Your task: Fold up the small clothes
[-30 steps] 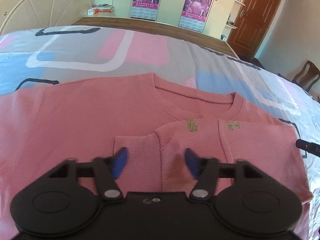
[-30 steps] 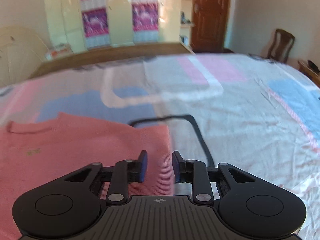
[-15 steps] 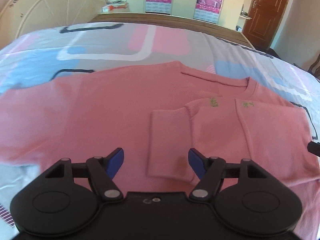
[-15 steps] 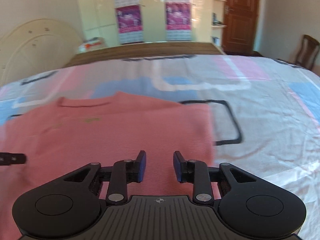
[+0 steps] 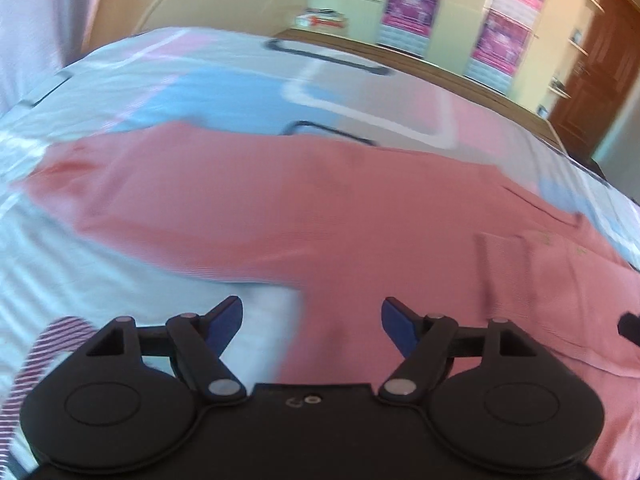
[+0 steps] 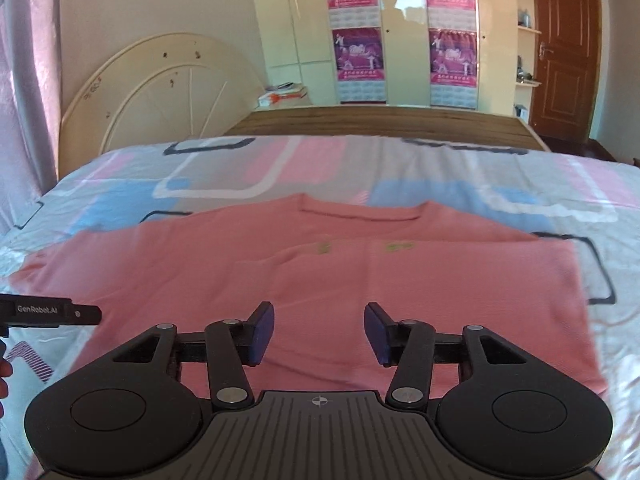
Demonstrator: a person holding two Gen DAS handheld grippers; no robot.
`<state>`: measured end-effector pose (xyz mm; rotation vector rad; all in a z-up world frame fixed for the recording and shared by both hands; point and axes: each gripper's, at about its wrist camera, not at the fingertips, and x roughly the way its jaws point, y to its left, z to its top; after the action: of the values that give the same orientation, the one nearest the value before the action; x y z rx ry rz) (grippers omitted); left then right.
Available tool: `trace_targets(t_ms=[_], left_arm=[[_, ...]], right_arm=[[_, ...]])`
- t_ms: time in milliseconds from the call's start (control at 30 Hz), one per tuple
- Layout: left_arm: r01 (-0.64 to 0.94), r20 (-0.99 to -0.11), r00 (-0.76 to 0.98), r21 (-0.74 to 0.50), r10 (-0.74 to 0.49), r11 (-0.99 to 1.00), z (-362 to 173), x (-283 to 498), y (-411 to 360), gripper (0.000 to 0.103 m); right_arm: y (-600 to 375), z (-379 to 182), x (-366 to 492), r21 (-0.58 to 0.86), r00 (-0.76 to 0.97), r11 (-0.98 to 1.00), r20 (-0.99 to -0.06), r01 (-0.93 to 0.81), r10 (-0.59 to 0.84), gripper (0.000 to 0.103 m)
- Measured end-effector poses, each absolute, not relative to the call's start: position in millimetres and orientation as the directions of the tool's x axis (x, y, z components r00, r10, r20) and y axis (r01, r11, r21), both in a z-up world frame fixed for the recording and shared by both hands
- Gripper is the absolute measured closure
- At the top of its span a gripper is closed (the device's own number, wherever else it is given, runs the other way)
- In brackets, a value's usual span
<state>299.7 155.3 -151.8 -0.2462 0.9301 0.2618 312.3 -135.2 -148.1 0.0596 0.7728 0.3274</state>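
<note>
A fine-ribbed pink sweater (image 6: pixel 320 280) lies flat on the patterned bedsheet (image 6: pixel 520 168) beneath both tools; left gripper (image 5: pixel 312 322) and right gripper (image 6: pixel 319 332) are opening, empty, farther back than before

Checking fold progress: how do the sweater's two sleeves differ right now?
The right sleeve is folded in across the sweater's chest; the left sleeve lies spread outward on the bedsheet. The right sleeve's cuff rests on the chest; the left sleeve's end lies on the sheet. Both are the same pink knit and lie flat.
</note>
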Motion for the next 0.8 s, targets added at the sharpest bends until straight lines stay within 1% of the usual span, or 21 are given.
trace_targets(t_ms=[233,467,567,733,800], left_arm=[[-0.442,-0.826,0.540,-0.116,0.161,0.889,-161,282,250,0.028],[-0.591,-0.834,0.523,-0.207,0.175,0.780,-179,274,340,0.029],[-0.636,-0.821,0.542,-0.260,0.181,0.726,-185,274,371,0.029],[-0.661,-0.796,0.573,-0.308,0.196,0.684,-191,286,407,0.029],[-0.666,-0.783,0.590,-0.335,0.196,0.667,-195,292,419,0.031]], right_arm=[[-77,-157,316,0.176,0.646,0.944,-0.693,-0.278,0.319,0.053],[-34,-165,321,0.161,0.631,0.943,-0.708,-0.292,0.317,0.053],[-20,-169,324,0.149,0.627,0.945,-0.716,-0.292,0.307,0.053],[-8,-178,334,0.132,0.622,0.952,-0.731,-0.276,0.281,0.053],[-5,-182,338,0.129,0.620,0.956,-0.737,-0.264,0.271,0.053]])
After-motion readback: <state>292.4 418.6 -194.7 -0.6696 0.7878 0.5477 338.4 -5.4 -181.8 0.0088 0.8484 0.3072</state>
